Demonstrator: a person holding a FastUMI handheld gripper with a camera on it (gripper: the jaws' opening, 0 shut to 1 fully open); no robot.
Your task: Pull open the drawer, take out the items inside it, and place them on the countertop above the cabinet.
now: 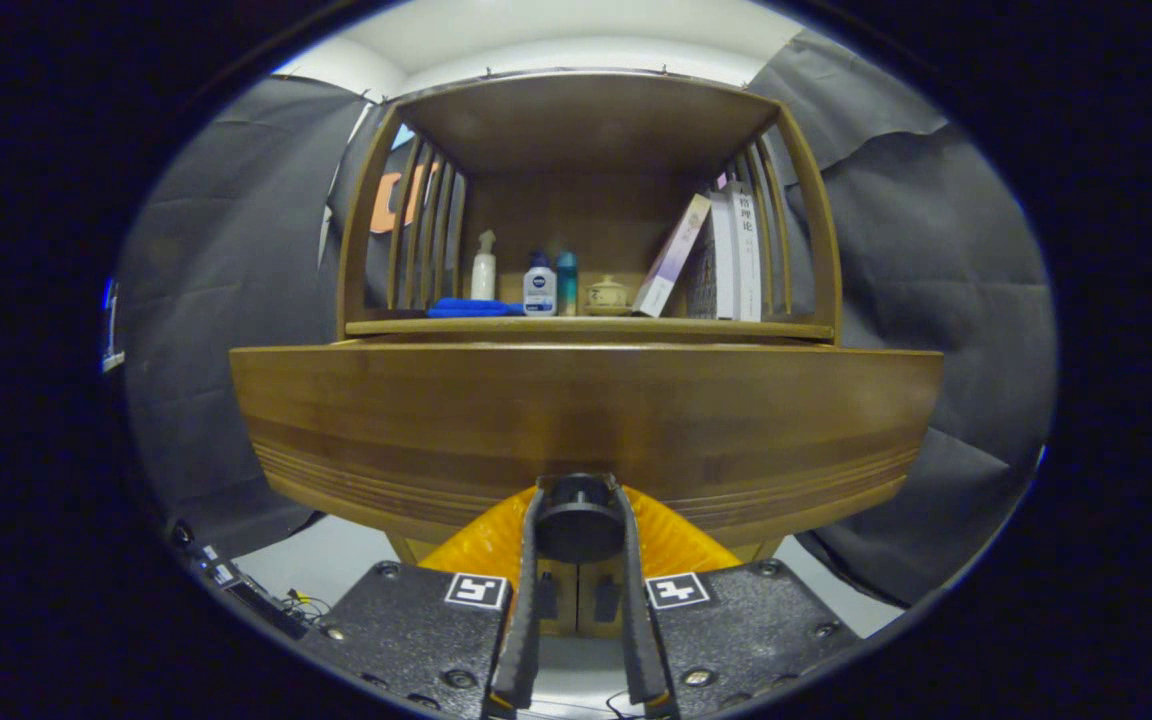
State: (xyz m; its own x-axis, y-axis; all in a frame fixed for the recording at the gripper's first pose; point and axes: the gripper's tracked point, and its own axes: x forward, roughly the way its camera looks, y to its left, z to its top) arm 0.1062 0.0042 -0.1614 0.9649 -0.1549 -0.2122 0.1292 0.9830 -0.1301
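The wooden drawer front [586, 420] fills the space just ahead of me, standing out from the cabinet beneath the countertop [591, 327]. Its round dark knob [578, 518] sits low on the front, and my gripper [578, 497] is shut on it, one finger pressing on each side. The drawer's inside is hidden behind the front panel, so its contents cannot be seen.
On the countertop, under a slatted wooden hutch [586, 120], stand a white spray bottle [483, 268], a lotion bottle [540, 287], a teal bottle [567, 280], a small ceramic pot [607, 294], a blue cloth [471, 308] and several books [726, 260]. Cables [301, 603] lie on the floor to the left.
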